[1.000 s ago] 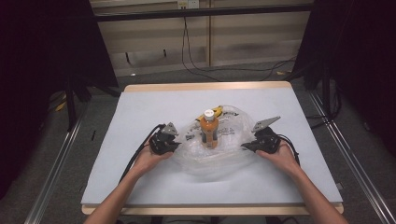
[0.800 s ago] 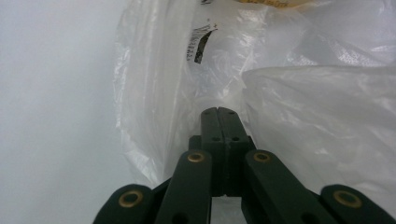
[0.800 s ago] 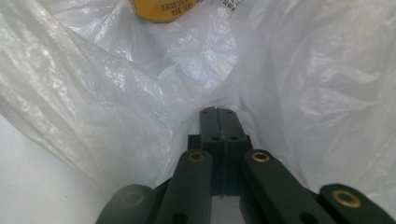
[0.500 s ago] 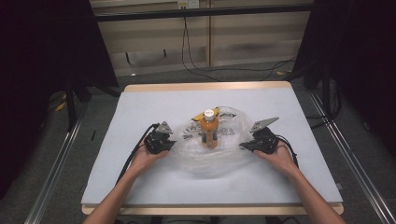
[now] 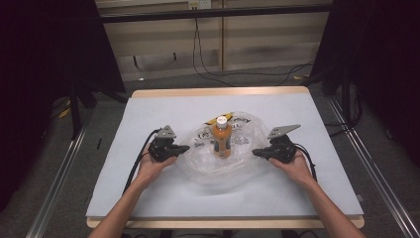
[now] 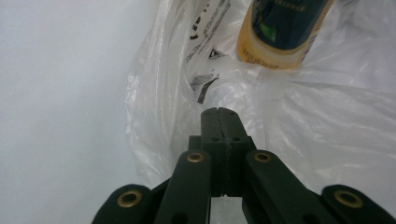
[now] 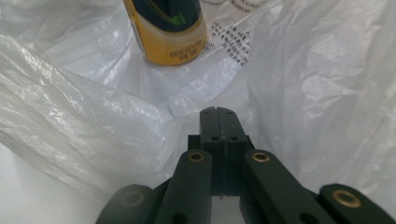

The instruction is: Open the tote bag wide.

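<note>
Bottle (image 5: 221, 140) stands upright mid-counter, inside the clear plastic bag (image 5: 208, 163) that lies spread around it; orange drink, dark label, white cap. Counter (image 5: 148, 198) white, wood edge at far side.

L hand-held gripper (image 5: 185, 148) at bag's left edge, jaws pressed together; in the left gripper view the tips (image 6: 219, 114) sit against bag film, but can't tell if any film is pinched between them. R hand-held gripper (image 5: 255, 152) at bag's right edge, jaws also together, tips (image 7: 217, 113) amid crumpled plastic; pinch likewise unclear.

Risks, judged from here:
- Bottle tall, narrow base, standing on loose film. Any uneven pull on one side likely drags film under it, so bottle tips.
- If the jaws have no film, a lift gets nothing; bag stays flat.
- Film thin and slick; may slip out under the bottle's weight if grabbed by one layer only.
- Pulling both sides outward rather than up flattens the bag and could roll the bottle out of the opening.
- Cables trail by the forearms; snag possible, minor.

Count: bottle x1, cap x1, bag x1, hand-held grippers x2, hands x2, counter x1.
</note>
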`<state>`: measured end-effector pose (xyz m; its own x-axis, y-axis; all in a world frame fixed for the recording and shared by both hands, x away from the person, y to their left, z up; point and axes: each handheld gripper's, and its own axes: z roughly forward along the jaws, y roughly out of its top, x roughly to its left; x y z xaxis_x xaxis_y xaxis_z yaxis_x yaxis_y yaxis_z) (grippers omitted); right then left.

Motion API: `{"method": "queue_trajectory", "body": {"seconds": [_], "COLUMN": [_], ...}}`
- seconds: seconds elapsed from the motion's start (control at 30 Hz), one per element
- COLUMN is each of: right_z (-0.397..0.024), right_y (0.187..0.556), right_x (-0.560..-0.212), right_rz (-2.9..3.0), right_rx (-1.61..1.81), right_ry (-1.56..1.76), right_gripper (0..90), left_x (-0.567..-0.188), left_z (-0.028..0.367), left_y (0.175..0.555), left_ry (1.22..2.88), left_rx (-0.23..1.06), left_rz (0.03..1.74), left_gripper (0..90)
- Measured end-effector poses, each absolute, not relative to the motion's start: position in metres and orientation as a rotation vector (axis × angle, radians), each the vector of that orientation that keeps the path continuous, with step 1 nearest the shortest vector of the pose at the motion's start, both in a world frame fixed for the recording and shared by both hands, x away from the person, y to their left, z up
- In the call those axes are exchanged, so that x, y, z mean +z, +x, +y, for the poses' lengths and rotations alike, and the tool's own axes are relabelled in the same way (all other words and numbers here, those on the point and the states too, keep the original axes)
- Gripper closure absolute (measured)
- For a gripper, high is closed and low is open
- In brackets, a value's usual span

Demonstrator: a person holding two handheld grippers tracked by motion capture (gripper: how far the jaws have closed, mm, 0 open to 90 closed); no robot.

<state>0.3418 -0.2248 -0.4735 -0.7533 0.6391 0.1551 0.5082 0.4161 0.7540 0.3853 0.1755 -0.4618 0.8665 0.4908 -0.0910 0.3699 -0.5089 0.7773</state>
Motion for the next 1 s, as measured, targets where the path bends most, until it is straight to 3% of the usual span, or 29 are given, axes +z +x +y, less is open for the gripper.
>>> {"method": "queue_trajectory", "body": {"seconds": [0.87, 0.9, 1.0], "right_z": [-0.246, -0.248, -0.251], "right_y": [0.327, 0.325, 0.321], "right_x": [-0.442, -0.441, -0.436], "right_rz": [2.219, 2.2, 2.153], "right_rx": [1.535, 1.553, 1.564], "right_ry": [1.028, 1.03, 1.042], "right_gripper": [90.0, 89.3, 70.4], "left_x": [-0.426, -0.425, -0.423], "left_z": [0.208, 0.209, 0.208], "left_y": [0.376, 0.374, 0.369], "left_ry": [1.848, 1.84, 1.839], "left_rx": [0.248, 0.238, 0.273], "left_rz": [0.601, 0.59, 0.587], "left_gripper": [89.2, 88.8, 78.3]}}
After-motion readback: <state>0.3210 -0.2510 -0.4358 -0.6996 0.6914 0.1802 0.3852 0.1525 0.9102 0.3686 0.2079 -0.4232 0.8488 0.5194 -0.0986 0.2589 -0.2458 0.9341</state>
